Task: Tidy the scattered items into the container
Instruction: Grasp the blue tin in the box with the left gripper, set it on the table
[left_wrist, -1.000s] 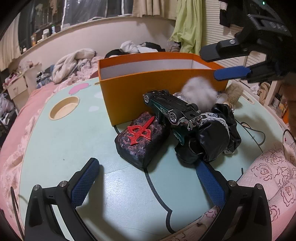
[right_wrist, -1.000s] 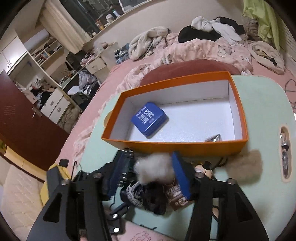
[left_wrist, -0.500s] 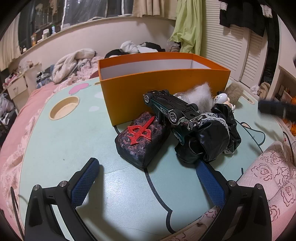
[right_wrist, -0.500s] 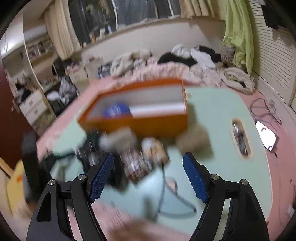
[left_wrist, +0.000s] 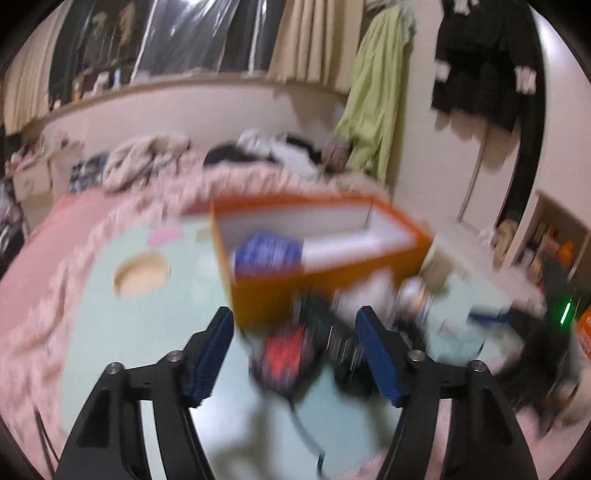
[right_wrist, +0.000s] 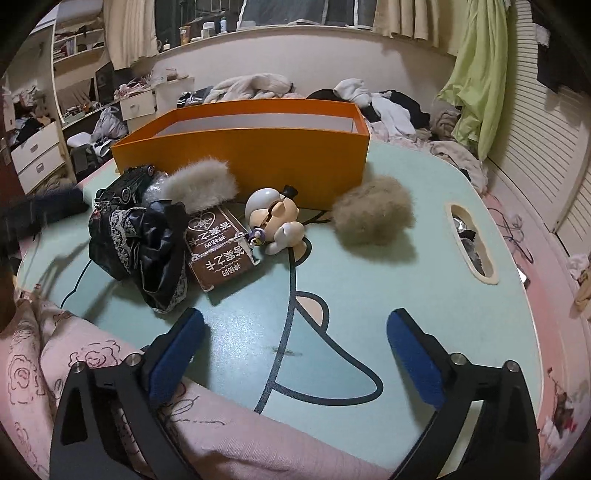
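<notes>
The orange box (right_wrist: 255, 147), the container, is seen at upper centre of the right wrist view on the mint tabletop (right_wrist: 369, 295); in the blurred left wrist view a blue tin (left_wrist: 267, 254) is made out already inside it. The scattered items are gathered along the box's near wall: a fluffy grey pom-pom (right_wrist: 373, 216) at centre right, a small figure (right_wrist: 275, 216) beside it, a brown card box (right_wrist: 219, 247), a black lace-trimmed cloth (right_wrist: 144, 243), a long fur piece (right_wrist: 201, 184) and a dark toy car (right_wrist: 127, 184) at left

The right tongs (right_wrist: 295, 354) are opening to a wide gap and nothing is held; only bare tabletop is seen between the pads. The left tongs (left_wrist: 295, 354) are closing, about half spread, with nothing pressed between the pads as far as the blur allows

The step is judged to be the choice of the next item. The pom-pom, lying apart from the pile, is best straddled from above and squeezed lightly; the tangled pile is better left until single pieces can be separated
</notes>
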